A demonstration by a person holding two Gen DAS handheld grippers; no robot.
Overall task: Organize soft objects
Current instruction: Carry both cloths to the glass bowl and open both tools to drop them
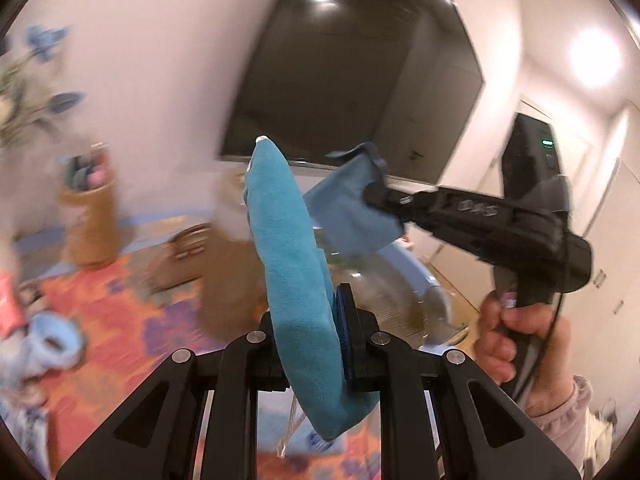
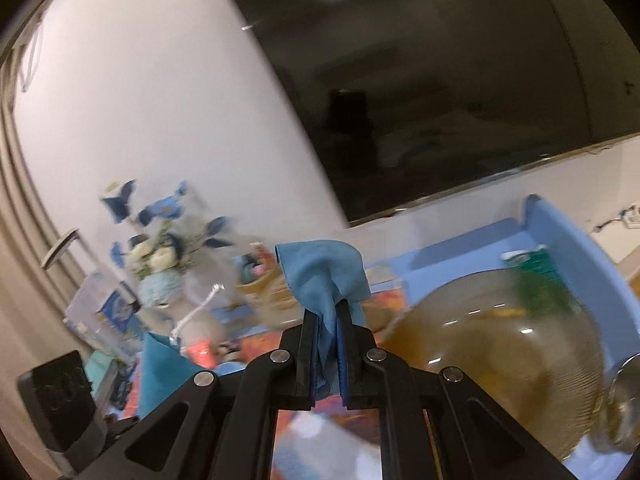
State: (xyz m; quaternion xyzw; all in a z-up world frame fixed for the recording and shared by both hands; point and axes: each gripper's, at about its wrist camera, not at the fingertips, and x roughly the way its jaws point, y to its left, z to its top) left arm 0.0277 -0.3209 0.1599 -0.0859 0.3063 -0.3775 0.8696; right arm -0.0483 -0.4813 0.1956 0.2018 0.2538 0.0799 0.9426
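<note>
My left gripper [image 1: 316, 332] is clamped on a thick teal cloth [image 1: 292, 264] standing up between its fingers; my right gripper [image 2: 329, 344] pinches a thinner blue cloth [image 2: 324, 272], both lifted over the bright table [image 1: 112, 320]. I'd keep both grips firm and carry steadily, clear of the glass bowl [image 2: 500, 352].

dark wall screen [image 2: 440, 80] | glass bowl [image 2: 500, 360] | flower vase [image 2: 160, 256] | woven basket [image 1: 90, 220]

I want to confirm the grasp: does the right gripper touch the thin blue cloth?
Touching. The right wrist view shows the right gripper shut, its pads pressing the thin blue cloth.
</note>
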